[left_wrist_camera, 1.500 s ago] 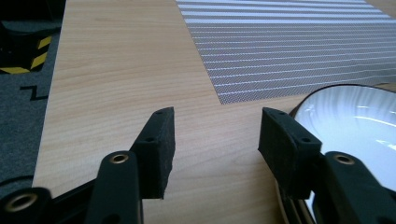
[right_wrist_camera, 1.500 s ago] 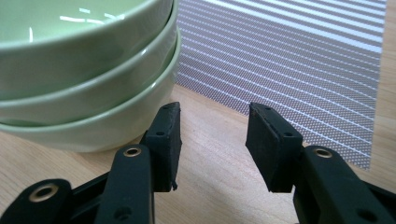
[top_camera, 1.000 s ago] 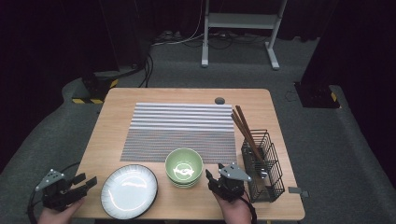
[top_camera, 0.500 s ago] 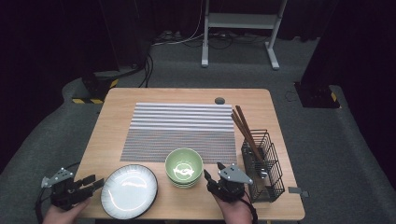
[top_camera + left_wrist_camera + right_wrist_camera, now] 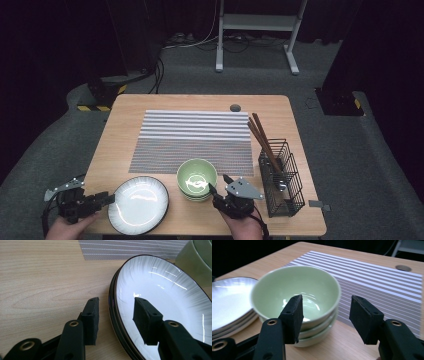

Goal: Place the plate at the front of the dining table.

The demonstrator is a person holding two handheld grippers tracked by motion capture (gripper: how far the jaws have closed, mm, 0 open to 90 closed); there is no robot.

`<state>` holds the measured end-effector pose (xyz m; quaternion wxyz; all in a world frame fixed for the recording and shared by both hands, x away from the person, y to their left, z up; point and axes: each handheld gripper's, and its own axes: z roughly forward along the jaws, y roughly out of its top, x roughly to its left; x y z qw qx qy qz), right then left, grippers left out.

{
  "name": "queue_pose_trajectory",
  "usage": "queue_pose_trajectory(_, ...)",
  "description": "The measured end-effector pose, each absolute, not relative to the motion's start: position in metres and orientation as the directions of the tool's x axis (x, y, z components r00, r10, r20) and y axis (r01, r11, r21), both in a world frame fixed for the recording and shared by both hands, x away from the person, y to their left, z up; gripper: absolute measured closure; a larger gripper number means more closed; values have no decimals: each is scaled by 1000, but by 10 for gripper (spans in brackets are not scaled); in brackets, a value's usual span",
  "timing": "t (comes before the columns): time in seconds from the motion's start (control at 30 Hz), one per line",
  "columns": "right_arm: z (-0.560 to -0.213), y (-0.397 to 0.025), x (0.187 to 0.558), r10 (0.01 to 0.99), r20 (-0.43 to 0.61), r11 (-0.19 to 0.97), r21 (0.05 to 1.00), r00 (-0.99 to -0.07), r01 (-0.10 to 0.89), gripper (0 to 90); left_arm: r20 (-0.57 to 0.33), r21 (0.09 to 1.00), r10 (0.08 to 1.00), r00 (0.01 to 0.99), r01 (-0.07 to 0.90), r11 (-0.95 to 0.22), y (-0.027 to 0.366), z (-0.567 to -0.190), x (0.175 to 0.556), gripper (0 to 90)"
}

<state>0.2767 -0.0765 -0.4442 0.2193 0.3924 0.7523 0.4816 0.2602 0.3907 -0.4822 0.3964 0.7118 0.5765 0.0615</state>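
A stack of white plates with dark rims point(image 5: 139, 204) point(image 5: 165, 295) lies at the table's front left. My left gripper point(image 5: 107, 198) point(image 5: 116, 305) is open and straddles the stack's left rim, one jaw over the wood and the other over the top plate's inside. Just right of the plates stands a stack of three pale green bowls point(image 5: 197, 178) point(image 5: 294, 292). My right gripper point(image 5: 218, 184) point(image 5: 325, 302) is open at the bowls' near right side. Its left jaw shows against the top bowl's wall and its right jaw stands clear of it.
A grey striped placemat point(image 5: 192, 137) point(image 5: 387, 277) covers the table's middle. At the right, a black wire basket point(image 5: 282, 180) holds brown chopsticks point(image 5: 262, 137). A round cable hole point(image 5: 235, 107) sits near the far edge. Bare wood lies left of the plates point(image 5: 37, 277).
My left gripper has moved right from beyond the table's left edge, so its jaws now straddle the plate rim. The right gripper has hardly moved.
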Motion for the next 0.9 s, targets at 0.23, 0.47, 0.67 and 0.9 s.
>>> queue_pose_trajectory(0.23,-439,-59,271,767,74,223,901,-637,372,449,-366,632,872,326,774,-24,390,-483,262,597)
queue_pose_trajectory(0.47,-438,-37,263,713,85,243,901,-696,359,498,-364,624,873,325,781,-30,390,-484,262,644)
queue_pose_trajectory(0.67,-436,-22,256,682,88,251,904,-726,346,525,-360,612,872,333,790,-49,387,-485,263,674)
queue_pose_trajectory(0.9,-438,-7,250,642,91,267,904,-761,334,578,-353,615,871,341,786,-59,386,-485,262,674)
